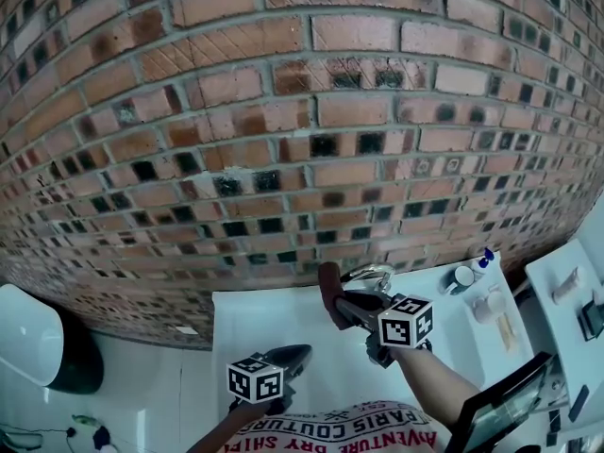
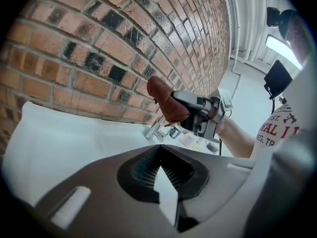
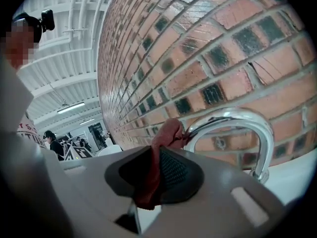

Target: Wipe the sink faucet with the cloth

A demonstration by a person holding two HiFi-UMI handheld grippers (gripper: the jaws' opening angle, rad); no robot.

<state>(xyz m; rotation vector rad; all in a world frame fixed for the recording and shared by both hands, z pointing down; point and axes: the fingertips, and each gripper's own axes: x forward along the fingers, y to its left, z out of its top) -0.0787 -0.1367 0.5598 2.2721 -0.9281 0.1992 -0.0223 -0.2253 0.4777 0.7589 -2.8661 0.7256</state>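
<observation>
Grey L gripper [image 2: 161, 157] nearest: fingers pressed together, empty, low over white sink [image 2: 64, 138]. Further in, R gripper [image 3: 159, 167] fingers clamp the rust-brown cloth [image 3: 166, 138] at the chrome faucet [image 3: 237, 119] arch. Wipe step prob in hand; next, drag cloth along spout w/ steady pressure. Only head view shows bottles [image 1: 467, 274] by brick wall [image 1: 283, 111].

Faucet [image 3: 233, 117] tip behind cloth [image 3: 153, 167]
</observation>
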